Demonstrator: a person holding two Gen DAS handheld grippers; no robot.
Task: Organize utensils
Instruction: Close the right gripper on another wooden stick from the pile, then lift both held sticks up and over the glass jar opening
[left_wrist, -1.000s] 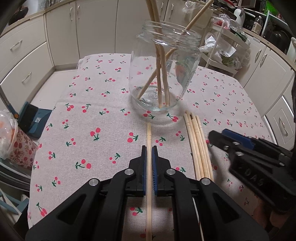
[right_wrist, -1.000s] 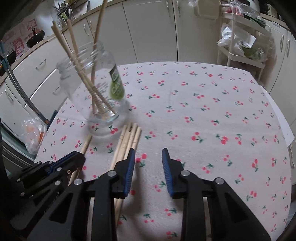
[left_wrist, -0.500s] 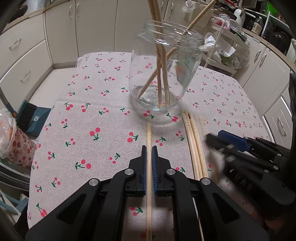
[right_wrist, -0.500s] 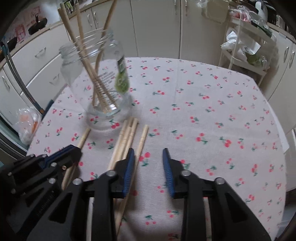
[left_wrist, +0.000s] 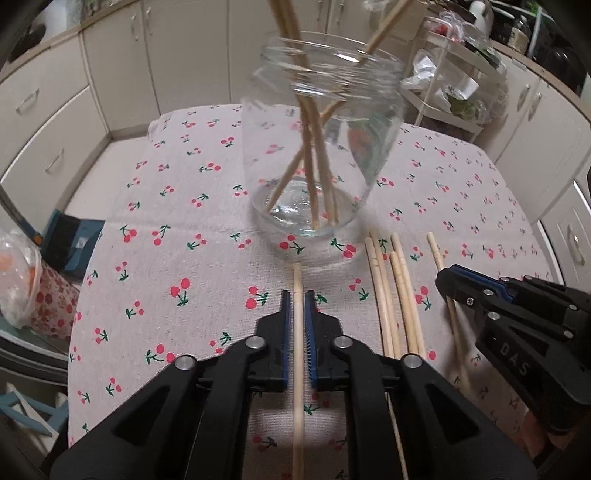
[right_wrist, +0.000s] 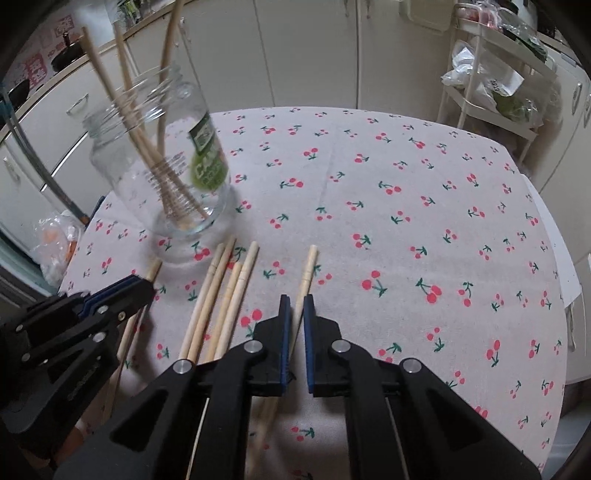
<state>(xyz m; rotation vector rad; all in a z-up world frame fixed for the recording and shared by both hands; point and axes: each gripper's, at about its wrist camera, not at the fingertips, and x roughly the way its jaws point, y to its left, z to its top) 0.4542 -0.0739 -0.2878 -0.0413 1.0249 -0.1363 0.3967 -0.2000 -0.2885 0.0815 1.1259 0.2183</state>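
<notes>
A clear glass jar (left_wrist: 325, 147) stands on the cherry-print tablecloth with three wooden chopsticks in it; it also shows in the right wrist view (right_wrist: 162, 162). My left gripper (left_wrist: 297, 295) is shut on a single chopstick (left_wrist: 297, 354) just in front of the jar. My right gripper (right_wrist: 297, 299) is shut on another chopstick (right_wrist: 306, 273) that lies apart from the others. Several loose chopsticks (left_wrist: 391, 291) lie on the cloth between the two grippers, and show in the right wrist view (right_wrist: 221, 295). The right gripper (left_wrist: 448, 280) appears at the right of the left wrist view.
The tablecloth (right_wrist: 406, 206) covers a small table with edges close on all sides. White kitchen cabinets (left_wrist: 122, 66) surround it. A wire rack (right_wrist: 495, 85) with bags stands behind the table. A plastic bag (left_wrist: 22, 280) and a blue box (left_wrist: 70, 240) sit off the left edge.
My right gripper has closed from wide open onto one chopstick, which now lies apart to the right of the bundle. My left gripper stays shut on its chopstick. The jar looks blurred.
</notes>
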